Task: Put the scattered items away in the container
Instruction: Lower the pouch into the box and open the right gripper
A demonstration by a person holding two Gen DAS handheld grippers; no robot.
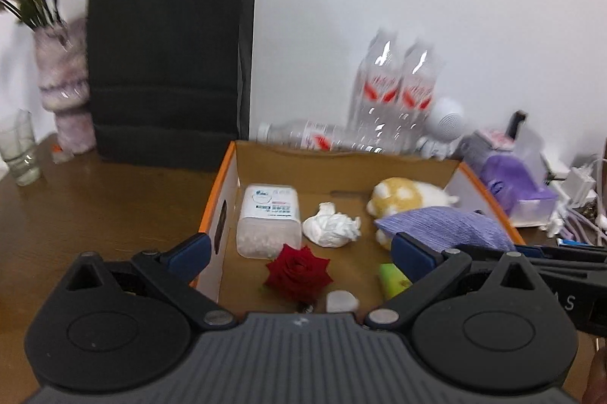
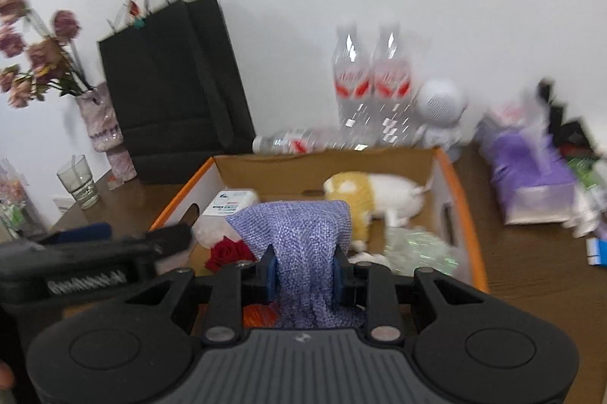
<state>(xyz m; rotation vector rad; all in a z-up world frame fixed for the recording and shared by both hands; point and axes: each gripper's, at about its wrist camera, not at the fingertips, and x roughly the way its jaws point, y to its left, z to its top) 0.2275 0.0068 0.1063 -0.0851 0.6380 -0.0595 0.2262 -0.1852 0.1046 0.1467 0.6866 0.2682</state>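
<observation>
The right gripper point(image 2: 303, 273) pinches a purple cloth point(image 2: 299, 233) between its fingers, above the cardboard box point(image 2: 461, 199) on the worktop point(image 1: 95, 206) — the left gripper's point(image 1: 299, 254) fingers are spread, empty.

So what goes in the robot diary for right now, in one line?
right claw: shut on purple cloth | left claw: open, nothing held | cloth over cardboard box

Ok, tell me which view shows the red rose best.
The left wrist view: the red rose lies whole and unobstructed in the box. In the right wrist view it is partly hidden behind the purple cloth.
</observation>
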